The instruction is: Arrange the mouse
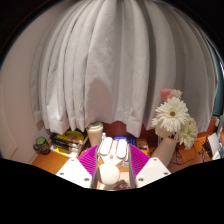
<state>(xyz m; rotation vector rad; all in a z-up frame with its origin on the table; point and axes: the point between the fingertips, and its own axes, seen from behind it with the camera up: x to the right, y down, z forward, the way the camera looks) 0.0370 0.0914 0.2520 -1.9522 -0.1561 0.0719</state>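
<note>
A white mouse (112, 152) with two buttons and a rounded body sits between my gripper's (113, 160) fingers. Its buttons point away from me. Both pink pads press on its sides, the left fingertip (89, 158) and the right fingertip (139, 158) close against it. The mouse seems held above the orange table (50, 160), which shows behind and below it.
White curtains (110, 60) hang across the back. A bunch of white flowers (173, 117) in a vase stands at the right. A pale cup (95, 133), yellow packets (70, 140) and a dark jar (42, 143) crowd the table's far edge at the left.
</note>
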